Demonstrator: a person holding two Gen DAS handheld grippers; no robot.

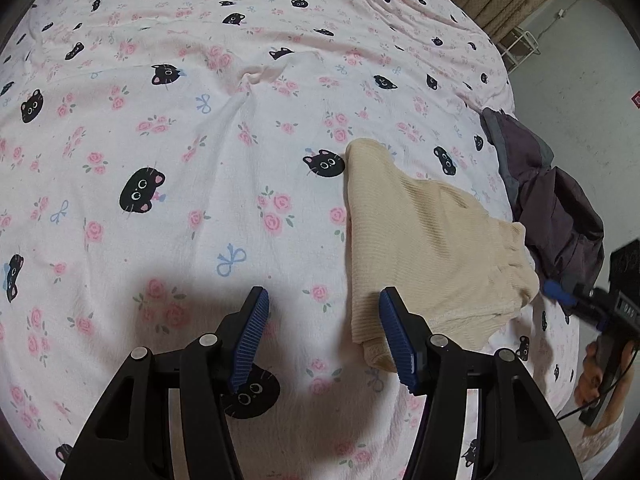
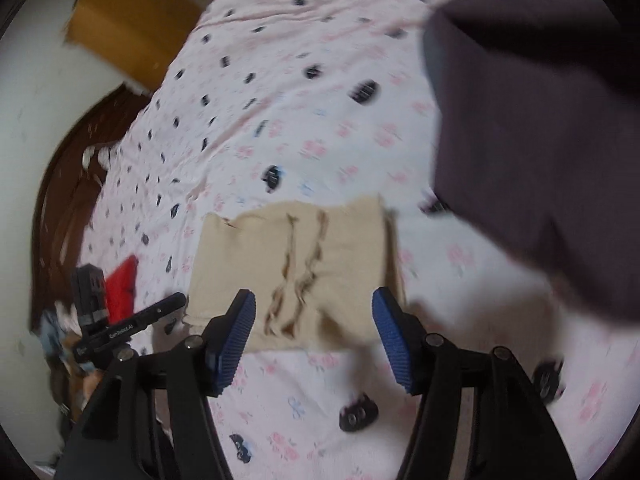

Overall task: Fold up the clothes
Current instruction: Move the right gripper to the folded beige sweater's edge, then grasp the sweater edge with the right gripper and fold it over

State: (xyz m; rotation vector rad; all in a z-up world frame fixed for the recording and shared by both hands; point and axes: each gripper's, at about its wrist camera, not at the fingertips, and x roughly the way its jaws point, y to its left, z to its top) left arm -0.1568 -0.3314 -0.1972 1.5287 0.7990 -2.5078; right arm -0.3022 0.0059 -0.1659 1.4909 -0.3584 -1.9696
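A folded beige ribbed garment (image 1: pixel 432 240) lies on the pink cat-print bedsheet (image 1: pixel 200 140). My left gripper (image 1: pixel 324 304) is open and empty just above the sheet, its right finger at the garment's near left corner. A dark purple garment (image 1: pixel 556 208) lies bunched at the bed's right edge. My right gripper (image 2: pixel 314 308) is open and empty over the beige garment (image 2: pixel 296 264); it also shows at the right edge of the left wrist view (image 1: pixel 560 294). The purple garment (image 2: pixel 540 120) fills the upper right of the blurred right wrist view.
The bed's right edge drops to a grey floor (image 1: pixel 580 92). A cardboard box (image 2: pixel 132 28) and a dark wooden bed frame (image 2: pixel 64 184) lie beyond the bed's left side. A red item (image 2: pixel 122 288) lies near the left gripper's body (image 2: pixel 120 328).
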